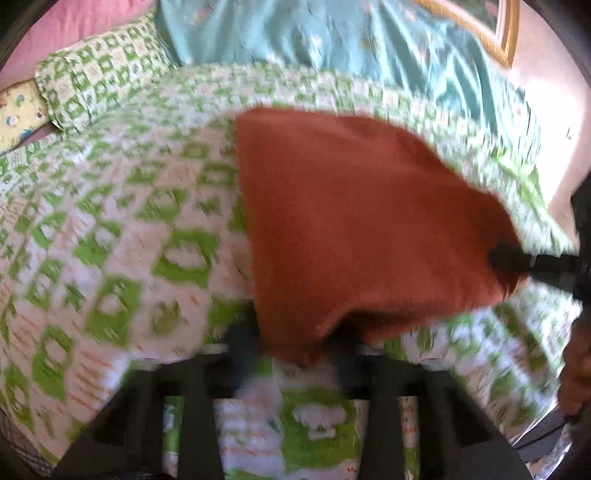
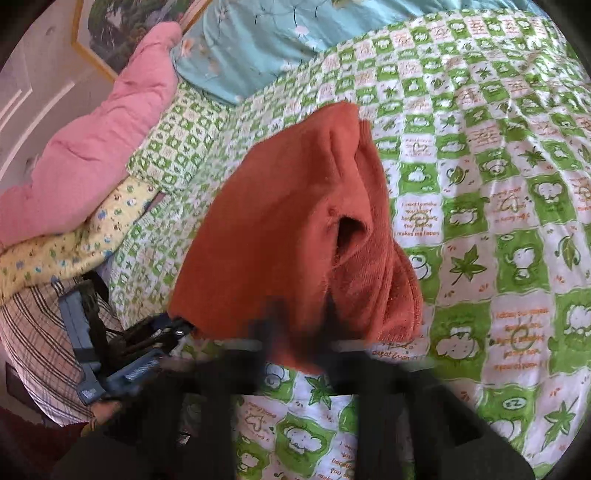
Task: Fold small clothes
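Rust-orange knit fabric fills the middle of both wrist views: a small garment held up off a green-and-white checked bedspread printed with leaves and cartoon animals. In the left wrist view, which is smeared by motion blur, the left gripper sits at six o'clock with a corner of the cloth pinched between its two fingers, and the garment spreads away from there toward twelve and three o'clock. At three o'clock the right gripper reaches in from the frame edge and bites the far corner of the same cloth. In the right wrist view the right gripper is at six o'clock, clenched on the garment's near edge, and the fabric rises toward twelve o'clock with folds and a dark pocket-like opening just right of centre. The left gripper comes in from eight o'clock, its tip touching the cloth's lower left corner; its grip there cannot be made out in this view. Beyond the bedspread, a pink quilt lies at ten o'clock, a teal floral sheet at twelve, a yellow patterned pillow at nine and a framed picture at eleven.
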Demonstrator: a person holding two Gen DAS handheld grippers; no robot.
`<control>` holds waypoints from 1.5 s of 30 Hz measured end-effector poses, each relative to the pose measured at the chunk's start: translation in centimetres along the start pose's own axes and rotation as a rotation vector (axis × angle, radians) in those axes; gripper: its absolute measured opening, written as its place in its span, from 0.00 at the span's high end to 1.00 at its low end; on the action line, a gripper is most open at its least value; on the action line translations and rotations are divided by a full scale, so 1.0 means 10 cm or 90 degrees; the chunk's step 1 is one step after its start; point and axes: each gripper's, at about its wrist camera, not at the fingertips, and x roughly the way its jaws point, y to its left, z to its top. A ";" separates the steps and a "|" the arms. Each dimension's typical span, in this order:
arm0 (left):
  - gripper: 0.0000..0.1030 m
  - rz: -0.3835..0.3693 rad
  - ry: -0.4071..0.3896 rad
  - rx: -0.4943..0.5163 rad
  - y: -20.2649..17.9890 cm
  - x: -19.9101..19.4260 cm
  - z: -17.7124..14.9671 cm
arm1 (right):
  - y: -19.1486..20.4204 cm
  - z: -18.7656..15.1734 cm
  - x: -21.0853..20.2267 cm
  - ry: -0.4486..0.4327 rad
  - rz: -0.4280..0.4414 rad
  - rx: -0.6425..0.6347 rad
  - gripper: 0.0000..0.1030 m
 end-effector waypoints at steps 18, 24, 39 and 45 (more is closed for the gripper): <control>0.94 -0.022 0.030 -0.014 0.07 -0.09 -0.02 | -0.36 0.03 -0.04 0.024 -0.089 -0.060 0.96; 0.94 -0.031 0.037 -0.015 0.06 -0.07 -0.01 | -0.42 0.01 -0.05 0.014 -0.121 -0.044 0.96; 0.83 -0.182 0.036 -0.009 0.33 -0.48 -0.02 | -0.39 0.04 -0.38 -0.026 -0.128 0.031 0.73; 0.71 -0.195 -0.019 0.005 0.26 -0.56 0.43 | -0.13 0.53 -0.46 -0.081 -0.084 0.004 0.68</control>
